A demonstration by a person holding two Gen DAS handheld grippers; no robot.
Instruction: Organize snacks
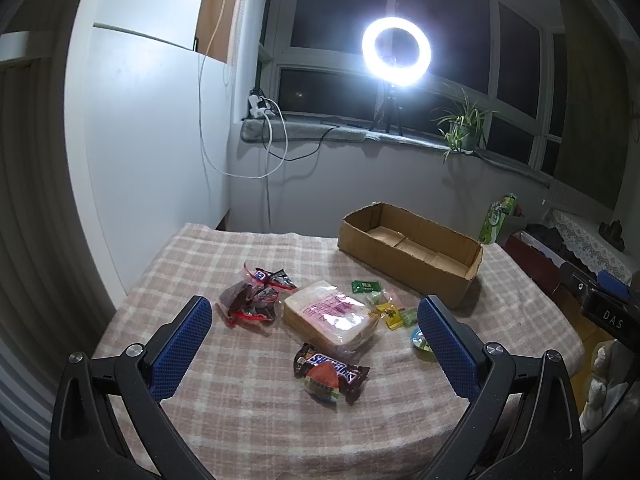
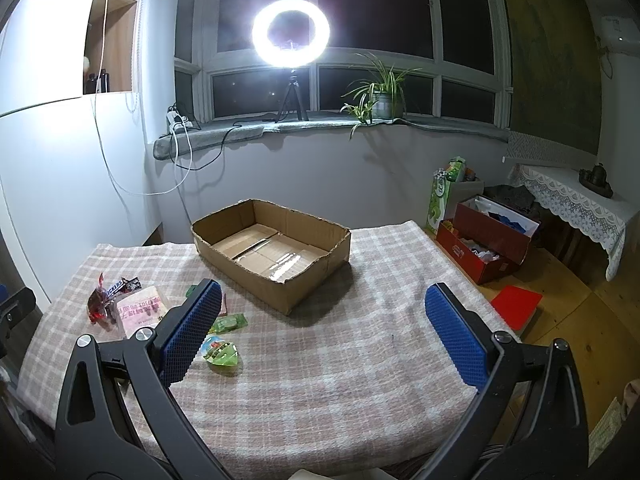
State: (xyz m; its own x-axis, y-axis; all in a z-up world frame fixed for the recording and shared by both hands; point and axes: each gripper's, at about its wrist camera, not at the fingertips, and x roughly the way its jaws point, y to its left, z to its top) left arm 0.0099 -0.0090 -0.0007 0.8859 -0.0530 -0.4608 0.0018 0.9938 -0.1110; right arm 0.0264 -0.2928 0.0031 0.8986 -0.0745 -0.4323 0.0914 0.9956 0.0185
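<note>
Snacks lie in a loose group on the checked tablecloth (image 1: 248, 412): a wrapped bread loaf (image 1: 330, 316), a Snickers bar (image 1: 334, 370) with a small triangular packet (image 1: 322, 384) on it, dark red-wrapped sweets (image 1: 254, 294), small green and yellow packets (image 1: 380, 300) and a green jelly cup (image 1: 420, 340). An empty cardboard box (image 1: 412, 246) stands behind them. My left gripper (image 1: 314, 320) hovers open above the snacks, holding nothing. In the right wrist view the box (image 2: 272, 248) sits ahead, the jelly cup (image 2: 220, 354) and the loaf (image 2: 140, 308) at left. My right gripper (image 2: 322, 308) is open and empty.
A bright ring light (image 2: 291, 32) on a tripod and a potted plant (image 2: 384, 100) stand on the windowsill. Cables (image 1: 276, 136) hang down the wall. Right of the table on the floor are red boxes (image 2: 488, 240) and a lace-covered side table (image 2: 576, 196).
</note>
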